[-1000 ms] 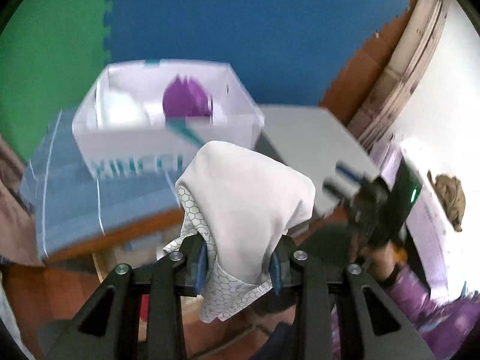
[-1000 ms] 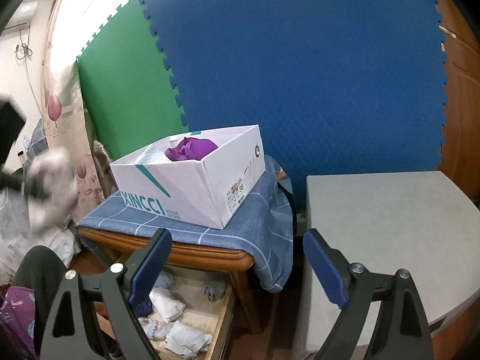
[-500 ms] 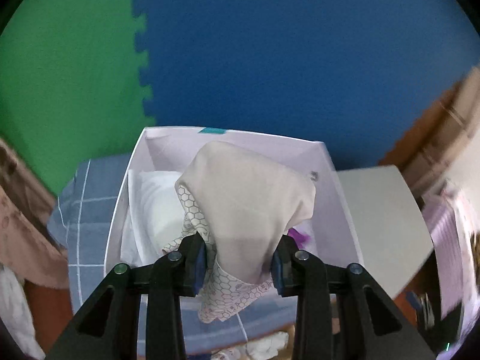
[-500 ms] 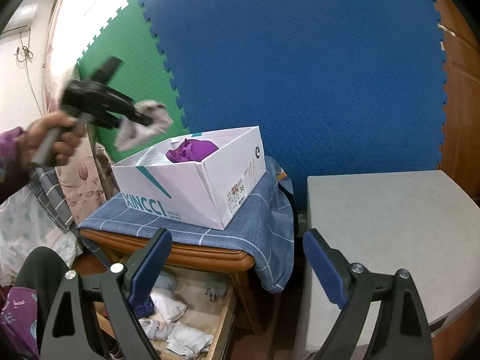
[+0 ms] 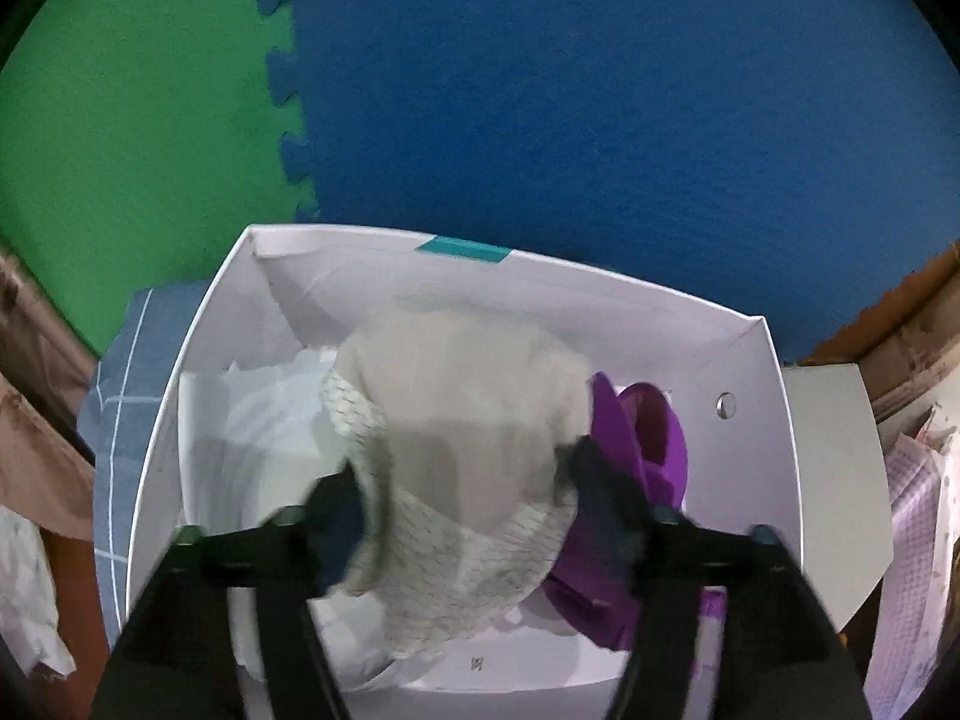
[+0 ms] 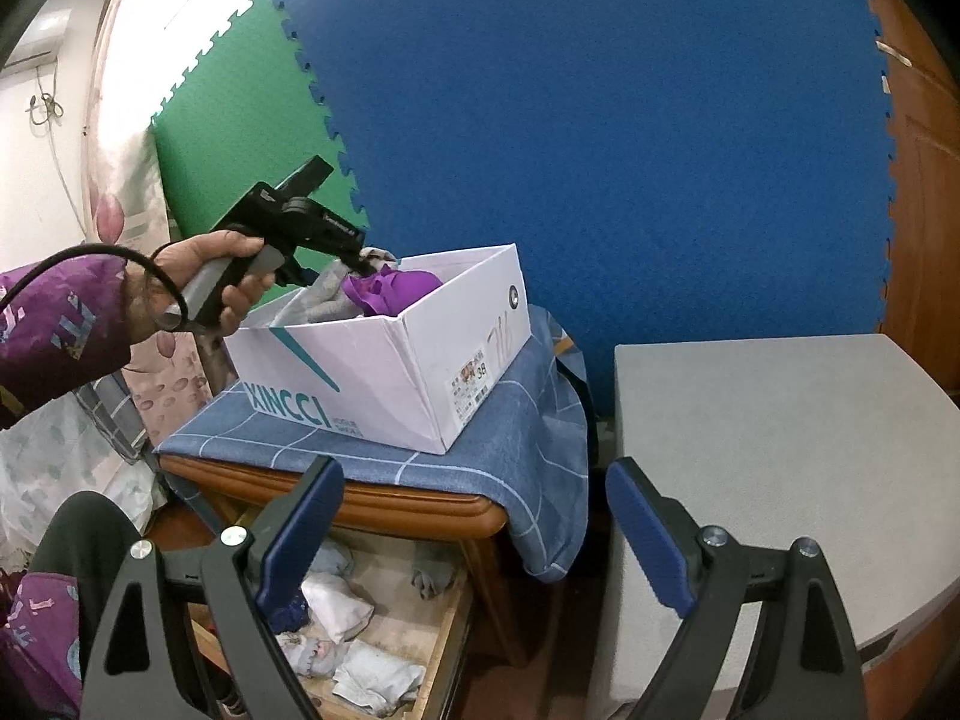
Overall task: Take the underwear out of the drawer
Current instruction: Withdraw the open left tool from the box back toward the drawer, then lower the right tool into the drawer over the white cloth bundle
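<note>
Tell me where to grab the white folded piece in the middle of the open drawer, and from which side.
Probably pinch the raised top fold of the white folded piece, coming from above: the drawer opens upward, the wooden table covers its back and other garments crowd its sides.

The left gripper (image 5: 462,498), a second ago out at the left over the floor, now points down into the white shoebox (image 5: 750,396). Its jaws, then clamped on the beige underwear (image 5: 456,420), are opening, the cloth between them beside the purple garment (image 5: 654,438).
</note>
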The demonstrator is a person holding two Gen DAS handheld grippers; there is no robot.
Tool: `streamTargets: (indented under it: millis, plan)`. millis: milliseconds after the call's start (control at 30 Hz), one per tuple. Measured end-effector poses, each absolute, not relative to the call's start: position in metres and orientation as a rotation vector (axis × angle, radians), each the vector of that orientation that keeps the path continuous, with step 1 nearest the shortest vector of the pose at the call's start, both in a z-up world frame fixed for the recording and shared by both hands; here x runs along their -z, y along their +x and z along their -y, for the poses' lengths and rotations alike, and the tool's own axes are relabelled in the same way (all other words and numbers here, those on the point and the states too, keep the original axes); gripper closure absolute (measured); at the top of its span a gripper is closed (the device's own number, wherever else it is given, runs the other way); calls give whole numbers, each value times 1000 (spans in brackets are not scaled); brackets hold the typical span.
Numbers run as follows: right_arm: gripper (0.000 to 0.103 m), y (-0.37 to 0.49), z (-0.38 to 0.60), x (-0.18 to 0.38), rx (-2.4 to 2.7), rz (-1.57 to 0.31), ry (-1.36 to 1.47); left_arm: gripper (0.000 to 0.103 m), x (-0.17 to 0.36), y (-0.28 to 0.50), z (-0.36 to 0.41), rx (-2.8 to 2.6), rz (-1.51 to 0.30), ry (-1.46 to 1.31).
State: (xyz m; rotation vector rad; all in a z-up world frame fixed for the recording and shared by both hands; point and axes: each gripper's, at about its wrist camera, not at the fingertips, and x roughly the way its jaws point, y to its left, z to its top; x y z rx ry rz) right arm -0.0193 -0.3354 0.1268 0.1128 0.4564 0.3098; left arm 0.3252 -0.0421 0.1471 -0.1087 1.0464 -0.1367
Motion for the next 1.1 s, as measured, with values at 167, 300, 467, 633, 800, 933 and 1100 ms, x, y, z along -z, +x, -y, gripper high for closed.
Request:
streamTargets:
  millis: [167,300,467,633,800,933,1100]
  plan:
    - [12,-19,332,-126,-307,-462,99,10,-165,303,54,130,-903,-2]
    - [12,-19,327,-126,-304,-466,67,10,-185,263,52,159,-794,36]
    - [12,-21,313,-124,-331,-479,-5,1,-199,179,18,256,-654,-49]
    - [12,-17,282,-118,-456,-561,-100,1,-179,102,-34,324,-667,-102]
    - [12,-6,220,-90,-622,-771,-323,1,-124,44,-83,327,-783,-107]
    - [12,9,179,-56,-681,-945,-438,1,-90,13,-99,280,-824,-14]
    - [12,32,145,-11,-713,-1140,-495,1,-63,-10,-106,269,-827,38]
